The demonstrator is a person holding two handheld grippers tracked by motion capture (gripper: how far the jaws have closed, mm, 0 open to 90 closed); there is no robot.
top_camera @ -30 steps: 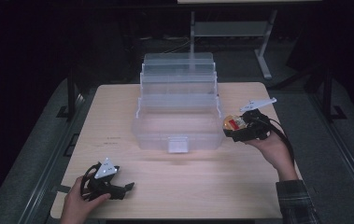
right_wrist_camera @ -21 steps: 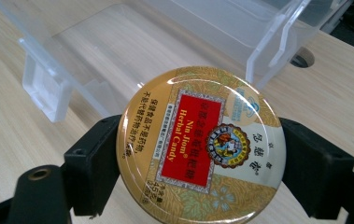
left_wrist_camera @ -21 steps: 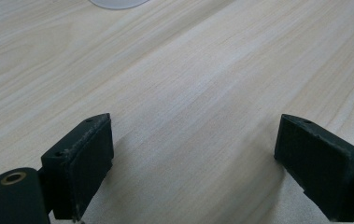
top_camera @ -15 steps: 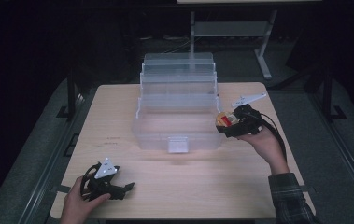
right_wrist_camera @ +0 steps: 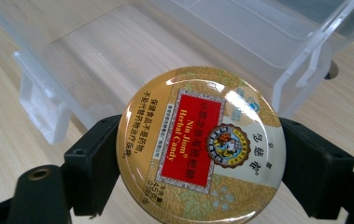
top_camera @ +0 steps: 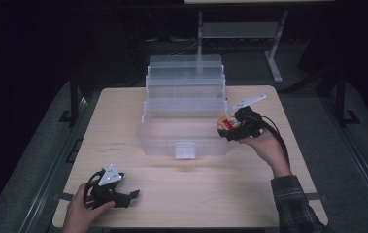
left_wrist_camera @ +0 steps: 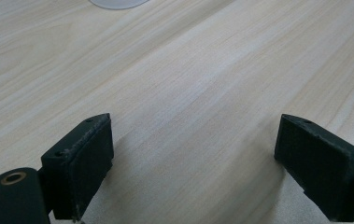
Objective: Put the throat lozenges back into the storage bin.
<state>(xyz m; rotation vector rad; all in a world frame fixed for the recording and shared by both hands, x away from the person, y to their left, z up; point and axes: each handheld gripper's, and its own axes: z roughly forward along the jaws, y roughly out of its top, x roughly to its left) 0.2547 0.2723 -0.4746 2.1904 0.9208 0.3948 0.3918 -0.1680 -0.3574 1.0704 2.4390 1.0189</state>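
A round candy tin (right_wrist_camera: 200, 145) is clamped between the two jaws of the right gripper (top_camera: 230, 127), one jaw against each side of its rim, lid facing up toward the camera. The lid is gold with a red label panel and a round emblem; "Herbal Candy" can be read on it. In the high view the tin (top_camera: 226, 123) is seen at the front of the right gripper, right at the near right corner of the clear plastic box (top_camera: 186, 121). The box is open, with stepped transparent tiers rising at its back and a small latch at its front wall. In the right gripper view the open box (right_wrist_camera: 165, 56) lies just beyond the tin, its inside bare. Whether the tin touches the box wall cannot be told.

The left gripper (top_camera: 125, 196) is held low at the near left part of the bench (top_camera: 269, 194), well apart from the box. Its jaws are spread wide, nothing between them, only bare bench wood (left_wrist_camera: 193, 93) ahead.
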